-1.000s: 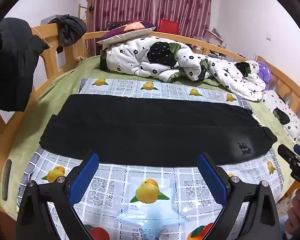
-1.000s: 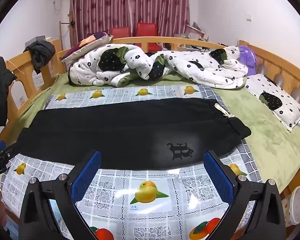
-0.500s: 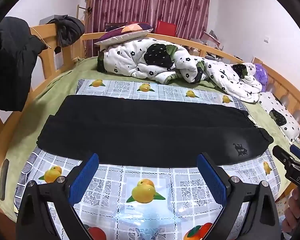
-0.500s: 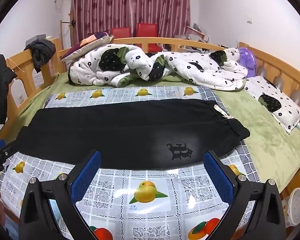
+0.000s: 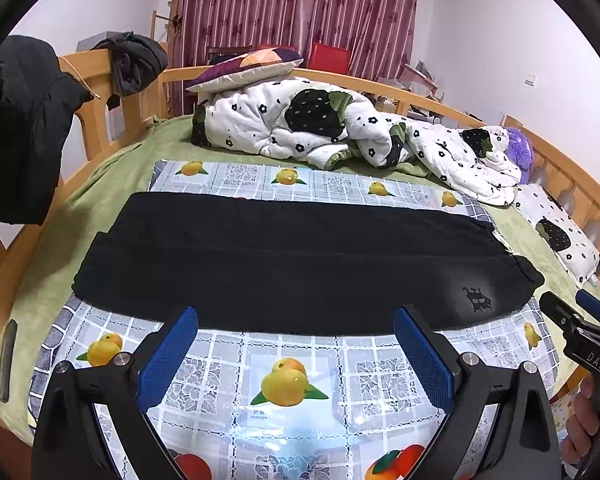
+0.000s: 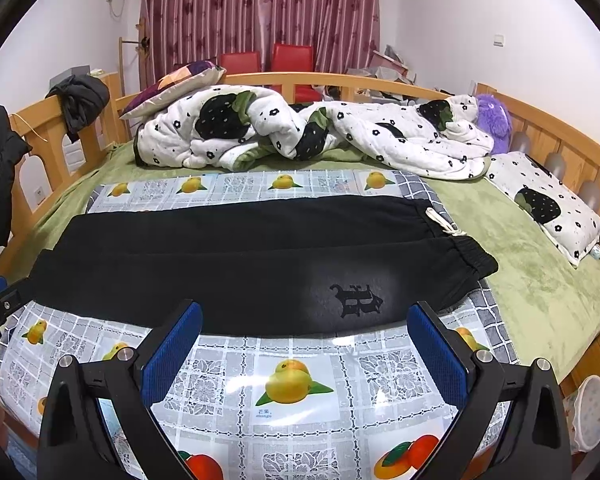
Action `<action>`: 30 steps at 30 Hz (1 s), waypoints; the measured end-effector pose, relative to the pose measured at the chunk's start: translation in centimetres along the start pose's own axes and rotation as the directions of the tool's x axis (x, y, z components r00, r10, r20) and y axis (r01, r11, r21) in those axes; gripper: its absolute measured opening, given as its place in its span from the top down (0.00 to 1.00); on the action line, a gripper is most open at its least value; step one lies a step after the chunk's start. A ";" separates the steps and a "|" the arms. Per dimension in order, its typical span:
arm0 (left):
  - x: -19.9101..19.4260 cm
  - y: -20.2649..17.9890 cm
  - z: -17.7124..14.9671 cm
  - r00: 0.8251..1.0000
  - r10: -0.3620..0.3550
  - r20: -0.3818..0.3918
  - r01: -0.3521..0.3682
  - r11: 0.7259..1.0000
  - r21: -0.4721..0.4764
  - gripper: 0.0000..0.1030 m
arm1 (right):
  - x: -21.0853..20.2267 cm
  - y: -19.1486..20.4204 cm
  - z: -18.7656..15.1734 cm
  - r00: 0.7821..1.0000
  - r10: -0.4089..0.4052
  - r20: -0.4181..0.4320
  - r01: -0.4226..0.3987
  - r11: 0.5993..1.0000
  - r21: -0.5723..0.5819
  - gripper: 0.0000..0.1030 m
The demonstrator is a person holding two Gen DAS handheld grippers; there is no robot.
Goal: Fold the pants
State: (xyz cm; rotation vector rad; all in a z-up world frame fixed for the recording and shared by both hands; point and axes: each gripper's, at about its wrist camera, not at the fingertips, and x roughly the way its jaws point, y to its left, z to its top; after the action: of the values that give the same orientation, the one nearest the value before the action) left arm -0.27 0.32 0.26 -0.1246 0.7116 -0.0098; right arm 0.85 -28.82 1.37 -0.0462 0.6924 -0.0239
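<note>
Above the fruit-print mat, we hold left claw and right claw spread; best pinch the pants at cuffs and waistband together.

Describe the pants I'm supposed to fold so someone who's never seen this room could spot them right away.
Start at the wooden bed and find the glossy fruit-print mat spread over its green sheet. The black pants lie flat across that mat. Unlike the dark clothes draped on the bed rail, they are stretched out full length, with a white drawstring and a small dark emblem near the waistband.
</note>
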 end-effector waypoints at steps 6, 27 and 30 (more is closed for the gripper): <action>0.1 -0.1 0.0 1.000 -0.004 0.001 0.004 1.000 0.001 0.04 | -0.1 0.1 -0.1 1.000 0.003 0.007 -0.003 1.000 -0.004 0.02; -0.3 0.0 -0.3 1.000 -0.028 0.002 0.028 1.000 -0.003 0.04 | -0.4 -0.5 -0.1 1.000 0.022 0.008 -0.022 0.999 0.034 0.02; -0.5 0.3 -0.1 0.999 -0.036 0.008 0.036 0.999 -0.006 0.04 | -0.5 -0.6 0.0 0.999 0.033 0.019 -0.034 0.999 0.038 0.02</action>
State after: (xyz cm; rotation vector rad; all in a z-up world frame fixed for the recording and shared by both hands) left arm -0.73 0.60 0.44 -0.1432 0.7011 -0.0414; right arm 0.48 -29.45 1.70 0.0022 0.6735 -0.0045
